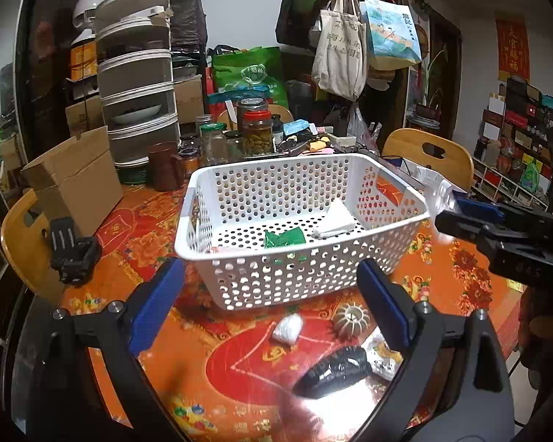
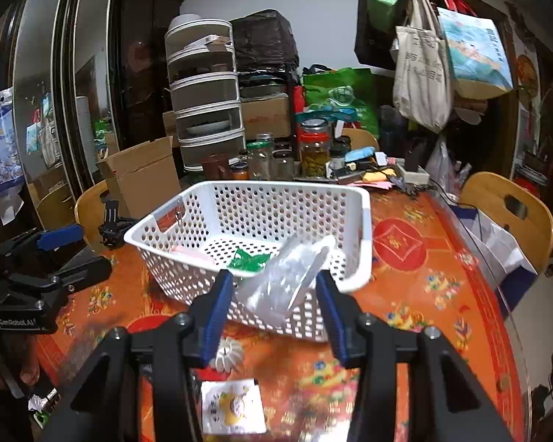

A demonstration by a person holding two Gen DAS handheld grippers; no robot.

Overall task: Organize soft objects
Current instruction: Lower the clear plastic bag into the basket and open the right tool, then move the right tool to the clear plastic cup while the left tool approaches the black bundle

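Observation:
A white perforated basket [image 1: 298,276] [image 2: 354,221] stands on the red patterned table. Inside lie a green packet [image 1: 284,238] [image 2: 247,260] and a white folded item [image 1: 336,221]. My right gripper [image 2: 272,287] [image 1: 451,206] is at the basket's near rim with a clear plastic bag [image 2: 287,280] between its open fingers, partly over the rim. My left gripper [image 1: 269,294] is open and empty in front of the basket. On the table near it lie a small white bundle [image 1: 288,328], a ribbed round object [image 1: 351,319] [image 2: 228,355], a black ribbed item [image 1: 335,370] and a printed packet [image 1: 385,359] [image 2: 233,407].
Cardboard boxes [image 1: 73,180], a brown mug [image 1: 166,166], glass jars [image 1: 256,132] and a stacked drawer unit [image 1: 138,84] crowd the table's far side. A black mount [image 1: 73,254] sits at the left. Wooden chairs [image 1: 429,154] stand around the table; bags hang behind.

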